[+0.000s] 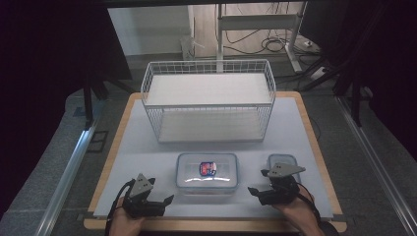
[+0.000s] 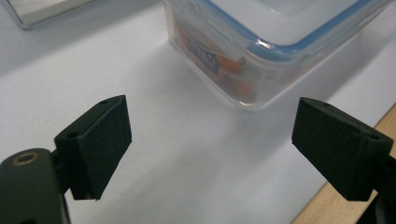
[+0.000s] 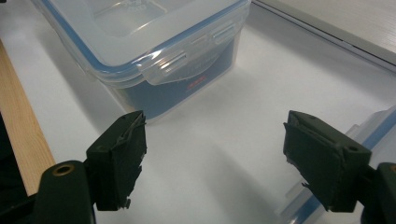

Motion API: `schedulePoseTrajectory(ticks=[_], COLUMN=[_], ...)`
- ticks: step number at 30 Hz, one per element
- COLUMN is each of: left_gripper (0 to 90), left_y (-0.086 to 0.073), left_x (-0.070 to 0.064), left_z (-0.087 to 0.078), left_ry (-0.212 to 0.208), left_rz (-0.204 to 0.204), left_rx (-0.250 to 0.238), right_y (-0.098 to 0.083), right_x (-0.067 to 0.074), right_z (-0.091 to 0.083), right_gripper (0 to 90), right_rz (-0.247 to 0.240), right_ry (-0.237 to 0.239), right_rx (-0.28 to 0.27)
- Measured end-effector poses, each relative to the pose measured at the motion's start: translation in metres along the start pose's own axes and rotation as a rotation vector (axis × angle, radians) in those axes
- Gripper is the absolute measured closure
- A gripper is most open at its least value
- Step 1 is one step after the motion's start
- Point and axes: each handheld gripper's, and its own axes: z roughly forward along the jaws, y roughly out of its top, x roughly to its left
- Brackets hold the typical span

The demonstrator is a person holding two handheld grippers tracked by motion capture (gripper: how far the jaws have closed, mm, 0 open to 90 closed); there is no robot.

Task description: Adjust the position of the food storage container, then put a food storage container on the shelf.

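A clear lidded box (image 1: 207, 171) with a blue seal sits near the front of the bench (image 1: 133, 147), its lid clipped on and a red-and-blue packet visible inside; a smaller lidded tub (image 1: 282, 161) stands to its right, its contents too unclear to tell. Behind them a white wire basket (image 1: 208, 101) rests on the bench. The left claw (image 1: 158, 202) and right claw (image 1: 256, 191) flank the box, both released, nothing between their jaws.

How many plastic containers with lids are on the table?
2. The larger container sits at the front middle of the table, between the two hands. The smaller container lies to its right, partly behind the right tongs.
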Motion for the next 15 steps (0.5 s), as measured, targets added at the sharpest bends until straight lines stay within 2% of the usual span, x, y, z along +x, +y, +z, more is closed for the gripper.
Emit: schedulePoseTrajectory(ticks=[3, 6, 11, 15], left_gripper=[8.1, 5.2, 4.9, 4.7], left_y=[-0.001, -0.001, 0.005, 0.012], left_x=[0.002, 0.003, 0.004, 0.009], left_z=[0.003, 0.005, 0.004, 0.003], left_ry=[0.010, 0.008, 0.031, 0.015], left_rz=[0.019, 0.017, 0.025, 0.006], left_rx=[-0.011, -0.019, 0.008, -0.001], right_y=[0.001, 0.003, 0.007, 0.012], right_x=[0.000, -0.001, -0.001, -0.002], right_z=[0.001, 0.002, 0.004, 0.005], right_gripper=[19.2, 17.6, 14.8, 12.0], right_rz=[0.000, 0.008, 0.013, 0.040], right_ry=[-0.002, -0.002, 0.003, 0.024], right_rx=[-0.001, 0.000, 0.006, 0.000])
